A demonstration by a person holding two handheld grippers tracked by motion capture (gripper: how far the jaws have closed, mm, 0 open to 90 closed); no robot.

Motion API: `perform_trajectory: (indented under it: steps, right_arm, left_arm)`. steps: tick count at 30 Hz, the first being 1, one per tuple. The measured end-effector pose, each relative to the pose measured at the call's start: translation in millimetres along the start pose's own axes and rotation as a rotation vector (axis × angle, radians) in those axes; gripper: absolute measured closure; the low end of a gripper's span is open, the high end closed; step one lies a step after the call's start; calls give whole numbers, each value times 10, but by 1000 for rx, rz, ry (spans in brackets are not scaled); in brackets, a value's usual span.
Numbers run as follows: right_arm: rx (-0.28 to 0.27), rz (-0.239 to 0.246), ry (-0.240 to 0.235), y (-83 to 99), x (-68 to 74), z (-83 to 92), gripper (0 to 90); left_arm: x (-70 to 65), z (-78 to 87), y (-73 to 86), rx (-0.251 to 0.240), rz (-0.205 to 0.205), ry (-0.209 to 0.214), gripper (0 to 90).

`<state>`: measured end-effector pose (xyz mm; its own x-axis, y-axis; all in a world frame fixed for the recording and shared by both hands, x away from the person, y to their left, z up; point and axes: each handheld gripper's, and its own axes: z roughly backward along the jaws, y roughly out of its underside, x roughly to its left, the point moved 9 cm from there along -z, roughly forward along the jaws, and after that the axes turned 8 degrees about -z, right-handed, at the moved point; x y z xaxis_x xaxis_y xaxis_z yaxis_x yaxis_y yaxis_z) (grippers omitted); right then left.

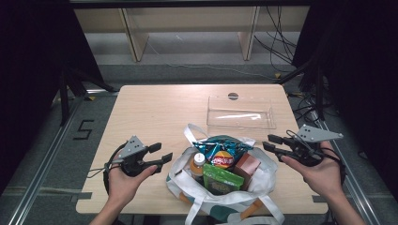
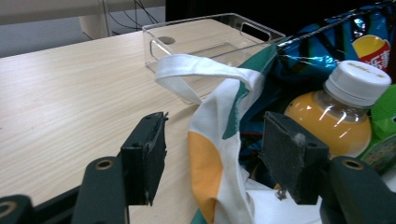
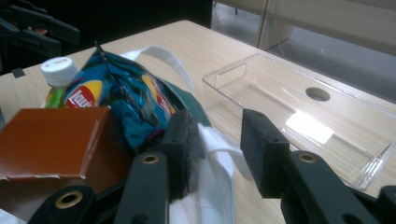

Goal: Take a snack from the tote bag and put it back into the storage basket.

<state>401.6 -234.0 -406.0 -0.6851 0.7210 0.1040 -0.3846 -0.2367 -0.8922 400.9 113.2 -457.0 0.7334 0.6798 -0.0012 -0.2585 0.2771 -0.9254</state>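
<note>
A white cloth bag point(image 1: 265, 180) with green and orange patches stands open near the table's front edge. Inside it are a blue chip packet point(image 1: 220, 147), an orange-juice bottle point(image 1: 198, 161) with a white cap, a green packet point(image 1: 220, 180) and a brown box point(image 1: 246, 166). My left gripper point(image 1: 162, 152) is just left of the bag, open. In the left gripper view the bag's rim cloth point(image 2: 219, 144) hangs between the wide jaws of the left gripper point(image 2: 215, 140), untouched by the pads. My right gripper point(image 1: 269, 142) is at the bag's right side, open, with nothing gripped.
A clear plastic tray point(image 1: 240, 112) lies empty on the wooden table point(image 1: 155, 108) behind the bag. A white bag handle point(image 2: 196, 70) loops toward it. A round hole point(image 1: 233, 96) marks the table's far side. Cables and shelf legs lie beyond the table.
</note>
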Motion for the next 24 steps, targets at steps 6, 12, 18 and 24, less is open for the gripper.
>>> perform_trajectory:
  steps: [6, 12, 18, 24]
  right_arm:
    - [-28, 6, -39, -135, 97, 2, 631]
    - [-29, 28, -93, -231, 206, 5, 630]
    - [-41, 35, -138, -310, 404, -58, 615]
    - [11, 63, -185, -317, 556, -226, 594]
  left_arm:
    - [-17, -34, -31, -1, -11, -5, 390]
    - [-2, -27, -69, -12, -17, -6, 377]
    - [-23, 10, -42, -20, -13, 6, 375]
    - [-33, 13, -55, -20, -18, 5, 370]
